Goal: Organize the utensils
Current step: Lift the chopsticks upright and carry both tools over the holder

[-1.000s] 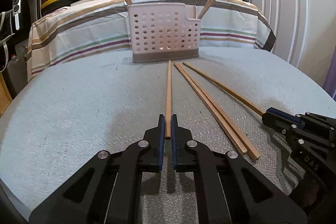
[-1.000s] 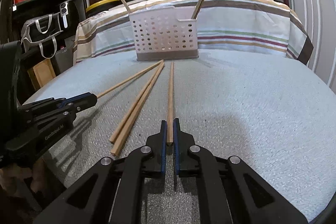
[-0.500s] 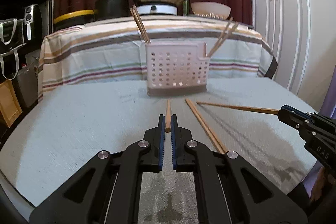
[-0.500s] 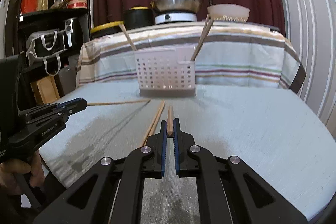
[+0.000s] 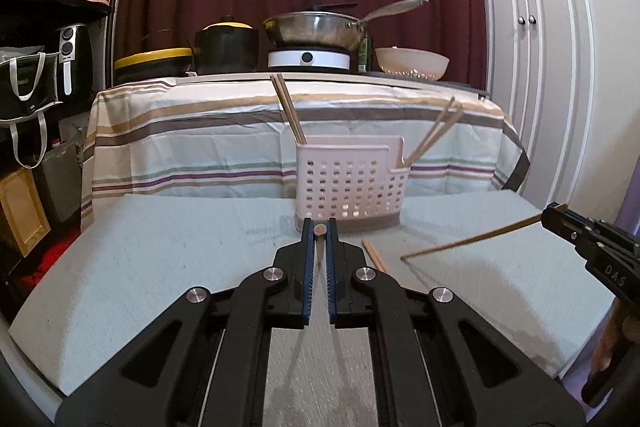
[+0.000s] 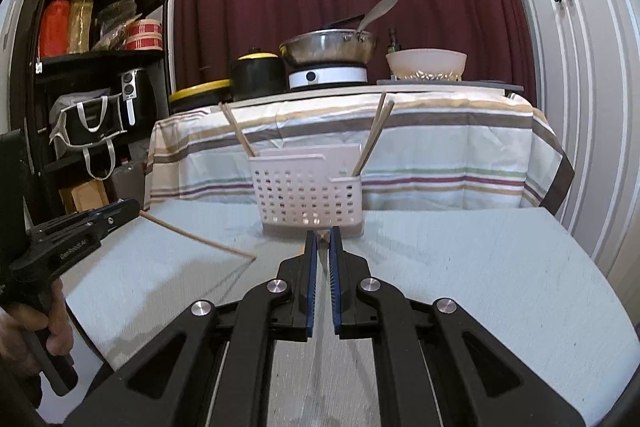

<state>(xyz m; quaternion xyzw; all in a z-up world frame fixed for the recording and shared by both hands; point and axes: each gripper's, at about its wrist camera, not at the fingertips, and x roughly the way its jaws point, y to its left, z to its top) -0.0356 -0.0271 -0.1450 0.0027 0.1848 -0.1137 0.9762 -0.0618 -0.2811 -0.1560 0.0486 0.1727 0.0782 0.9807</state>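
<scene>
A white perforated utensil basket [image 5: 350,183] stands at the far middle of the grey table, with chopsticks leaning out at its left [image 5: 289,115] and right [image 5: 434,131] ends. My left gripper [image 5: 319,229] is shut on a wooden chopstick [image 5: 319,228], seen end-on, lifted and pointing at the basket. My right gripper [image 6: 324,235] is shut on another chopstick [image 6: 323,235], also lifted; that stick shows in the left wrist view [image 5: 472,239], its tip low near the table. Two chopsticks [image 5: 374,255] lie on the table, mostly hidden by my left gripper.
Behind stands a striped-cloth table [image 5: 200,131] with a wok [image 5: 316,31], black pots [image 5: 226,45] and a white bowl [image 5: 412,61]. A dark shelf [image 6: 92,67] with bags is on the left, white cupboard doors [image 5: 532,67] on the right.
Both grippers have lifted their chopsticks off the table and tilted them up. The views have risen and levelled toward the basket.
</scene>
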